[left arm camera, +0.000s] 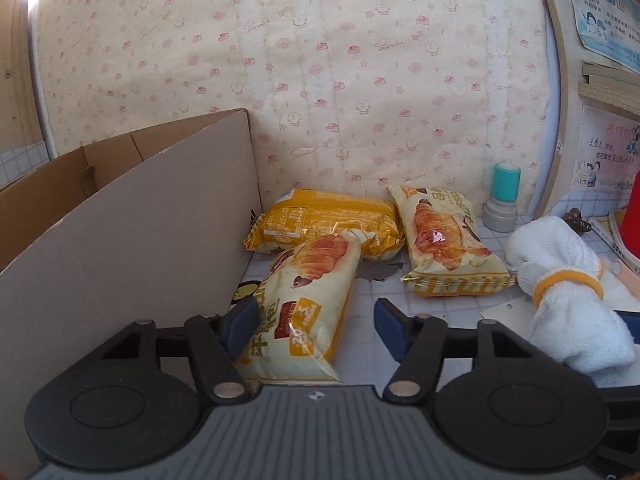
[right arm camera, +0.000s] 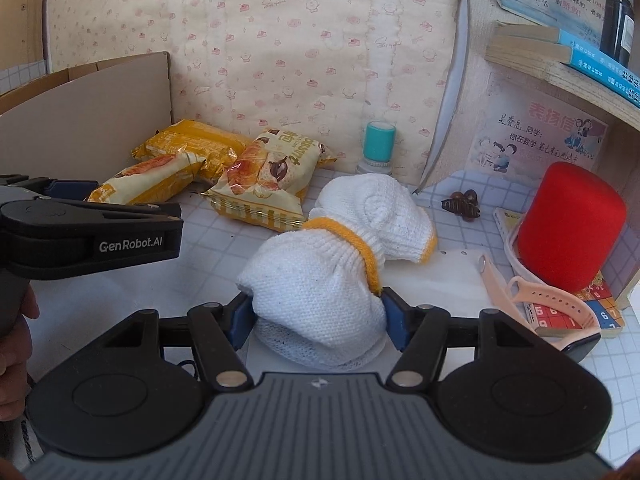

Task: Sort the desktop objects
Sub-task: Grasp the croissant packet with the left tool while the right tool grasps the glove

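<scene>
Three croissant bread packets lie by the back wall. The nearest packet (left arm camera: 308,292) lies lengthwise between the jaws of my left gripper (left arm camera: 316,312). The left pad (left arm camera: 240,320) touches it, while the right pad (left arm camera: 390,320) stands apart from it, so the gripper is open. Behind it lie a yellow packet (left arm camera: 320,216) and a cream packet (left arm camera: 440,240). My right gripper (right arm camera: 316,312) is shut on a rolled pair of white gloves with yellow cuffs (right arm camera: 320,276), which rests on the tabletop. The gloves (left arm camera: 560,280) also show in the left wrist view.
An open cardboard box (left arm camera: 120,220) stands close on the left. A teal stamp (right arm camera: 378,144) stands at the wall. On the right are a red cylinder (right arm camera: 568,228), a pink watch strap (right arm camera: 540,296), a brown hair clip (right arm camera: 460,202) and a puzzle book (right arm camera: 600,312).
</scene>
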Available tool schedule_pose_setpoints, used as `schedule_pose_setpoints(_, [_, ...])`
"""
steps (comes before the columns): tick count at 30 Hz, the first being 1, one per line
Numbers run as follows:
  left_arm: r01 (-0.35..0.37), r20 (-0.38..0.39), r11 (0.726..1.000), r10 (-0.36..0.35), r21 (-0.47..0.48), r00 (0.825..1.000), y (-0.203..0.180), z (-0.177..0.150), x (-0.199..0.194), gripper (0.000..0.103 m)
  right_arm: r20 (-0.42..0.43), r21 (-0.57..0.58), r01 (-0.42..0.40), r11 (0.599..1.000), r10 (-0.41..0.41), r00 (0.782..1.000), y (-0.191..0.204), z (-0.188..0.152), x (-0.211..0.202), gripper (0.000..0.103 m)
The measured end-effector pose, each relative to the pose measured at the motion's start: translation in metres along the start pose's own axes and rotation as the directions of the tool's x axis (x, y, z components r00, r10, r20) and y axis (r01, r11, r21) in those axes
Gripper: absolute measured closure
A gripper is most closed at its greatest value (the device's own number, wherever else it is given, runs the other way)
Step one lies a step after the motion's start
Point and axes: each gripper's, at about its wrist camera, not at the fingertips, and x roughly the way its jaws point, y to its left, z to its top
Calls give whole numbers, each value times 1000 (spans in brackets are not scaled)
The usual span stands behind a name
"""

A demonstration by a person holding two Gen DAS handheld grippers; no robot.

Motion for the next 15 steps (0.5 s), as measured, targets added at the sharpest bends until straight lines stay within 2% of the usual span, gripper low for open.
schedule_pose_setpoints(1, [-11,5,1000,11,1,1000,1,0,-1,57,1,-4,0,1000,0,1000,1,0,0,40])
schedule_pose_setpoints(2, [-2,4,1000,2,-3,1000,3,0,-1,57,1,-5,0,1000,0,1000,2,1,0,40])
schedule_pose_setpoints(4, [3,1,1000,-3,1,1000,4,0,-1,57,2,-4,1,1000,-1,1000,3,1,0,40])
schedule_pose_setpoints(5, [3,1,1000,-3,-2,1000,4,-1,-1,53,1,-4,1,1000,-1,1000,4,1,-1,40])
schedule_pose_setpoints(6, [4,-4,1000,-4,-5,1000,4,-2,1,38,0,-7,0,1000,0,1000,4,1,-1,40])
schedule_pose_setpoints(9, [13,-24,1000,-12,20,1000,-2,-5,5,13,2,-5,-3,1000,3,1000,4,1,-3,40])
schedule_pose_setpoints(11, [12,-40,999,-10,46,999,-6,-5,8,9,1,-1,-5,1000,5,1000,3,1,-3,40])
schedule_pose_setpoints(13, [7,-31,1000,-6,30,1000,-4,-4,9,12,0,0,-5,1000,5,1000,3,1,-3,40])
schedule_pose_setpoints(14, [-2,-19,1000,2,8,1000,-1,-4,7,24,1,0,-5,1000,5,1000,3,1,-4,40])
schedule_pose_setpoints(15, [-15,-6,1000,15,-11,1000,2,-3,6,42,1,0,-6,1000,6,1000,3,1,-3,40])
